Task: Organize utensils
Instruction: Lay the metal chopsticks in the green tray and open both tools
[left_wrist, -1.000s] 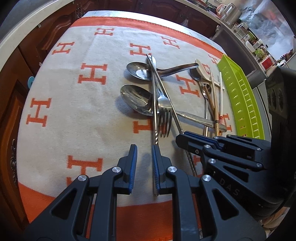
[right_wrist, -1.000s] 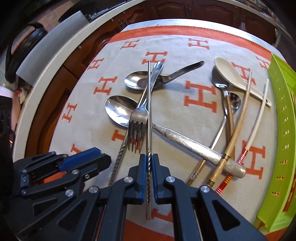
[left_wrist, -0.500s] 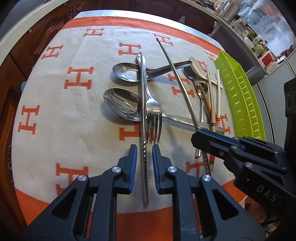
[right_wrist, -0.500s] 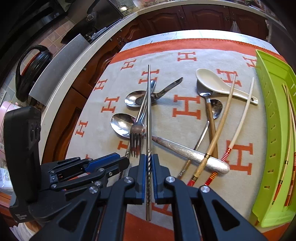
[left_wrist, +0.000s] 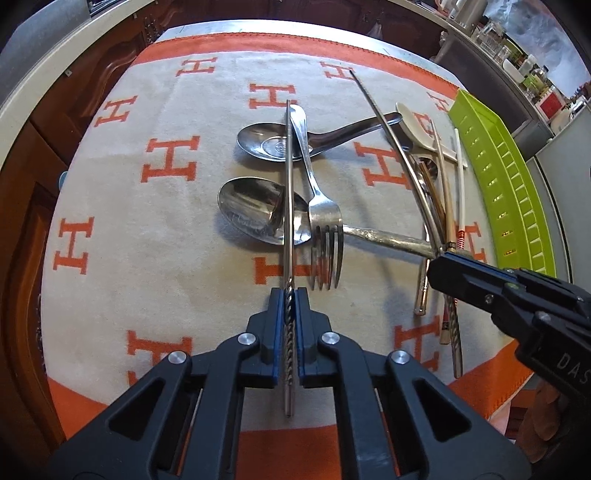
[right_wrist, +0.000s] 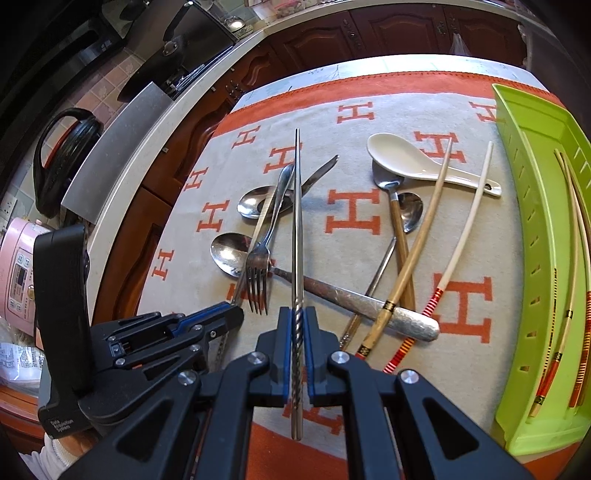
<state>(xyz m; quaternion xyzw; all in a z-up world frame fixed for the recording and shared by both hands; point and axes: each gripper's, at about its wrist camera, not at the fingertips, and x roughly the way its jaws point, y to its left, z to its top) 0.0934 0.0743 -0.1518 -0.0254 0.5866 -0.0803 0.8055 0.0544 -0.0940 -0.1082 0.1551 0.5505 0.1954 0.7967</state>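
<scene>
Orange-lettered bench cloth, cutlery heaped!
Left gripper and right gripper each clamp one steel chopstick; thin rods could swivel loose.

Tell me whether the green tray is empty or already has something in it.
Not empty. The right wrist view shows the green tray already holding several chopsticks lying lengthwise along its floor; no spoons or forks are visible in it.

— Location type?
— Domestic kitchen. Indicators: dark wood cabinets, pale countertop edge, pink rice cooker, black pan, cutlery on an H-patterned cloth.
</scene>
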